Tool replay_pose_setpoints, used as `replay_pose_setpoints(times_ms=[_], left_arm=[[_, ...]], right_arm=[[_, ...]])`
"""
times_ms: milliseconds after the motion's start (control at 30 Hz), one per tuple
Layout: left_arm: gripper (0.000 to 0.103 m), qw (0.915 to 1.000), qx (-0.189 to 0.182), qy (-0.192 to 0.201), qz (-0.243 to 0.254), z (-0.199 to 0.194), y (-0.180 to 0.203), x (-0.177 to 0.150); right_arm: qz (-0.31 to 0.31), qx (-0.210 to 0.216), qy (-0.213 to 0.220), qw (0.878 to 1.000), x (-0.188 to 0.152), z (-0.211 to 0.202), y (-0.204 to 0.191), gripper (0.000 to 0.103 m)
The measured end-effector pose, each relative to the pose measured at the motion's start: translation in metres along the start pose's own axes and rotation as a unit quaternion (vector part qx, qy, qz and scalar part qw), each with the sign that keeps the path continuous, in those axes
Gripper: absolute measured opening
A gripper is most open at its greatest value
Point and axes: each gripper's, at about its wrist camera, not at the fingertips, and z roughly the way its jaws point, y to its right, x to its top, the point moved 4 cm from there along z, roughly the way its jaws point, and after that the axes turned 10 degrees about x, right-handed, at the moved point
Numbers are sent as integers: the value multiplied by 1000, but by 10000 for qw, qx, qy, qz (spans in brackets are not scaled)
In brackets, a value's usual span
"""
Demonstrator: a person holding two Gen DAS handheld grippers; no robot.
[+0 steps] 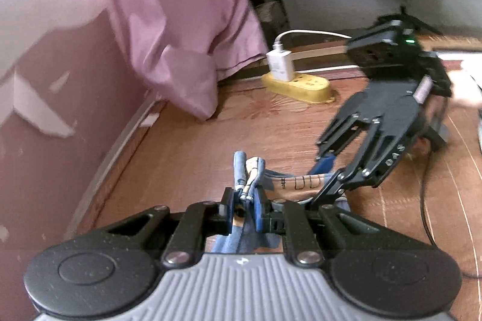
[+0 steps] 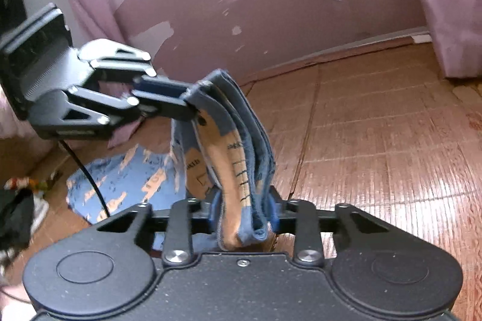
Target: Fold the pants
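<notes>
The pants [image 2: 232, 152] hang bunched between both grippers above the wooden floor [image 2: 376, 146]. The left gripper [image 1: 244, 206] is clamped on one gathered edge, the right gripper [image 2: 244, 215] on another. A yellow power strip [image 1: 298, 87] lies near the pink curtain [image 1: 180, 28]

Black linkage grippers, silver screws, blue fingers [image 1: 258, 211], grey ribbed housing

Soft cloth pants [image 2: 232, 146]; glossy floor [image 2: 391, 158]
</notes>
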Motion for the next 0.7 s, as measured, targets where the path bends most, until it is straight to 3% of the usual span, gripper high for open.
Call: replay_pose_setpoints(times_ms=[33,233,433,567,700], left_arm=[[15,9999,-18,-61,-127,7,-4,0],[16,9924,-200,-607,-1047,62,-25,-10],[16,9894,-236,-892,-1125,92,-21,-20],[18,9880,-208,-982,-1176,95,-22,-24],[25,9833,-174,-1113,-1430,100,-23,-29]], right_arm=[[80,-42,-1,10000,0,0,2,20],[574,-161,-43,9982,-2,2,14,19],[1440,2,-134,9895,-8,7,34,30],[1767,166,-41,9841,-9,8,39,29],[2123,52,96,9771,-12,5,44,20]])
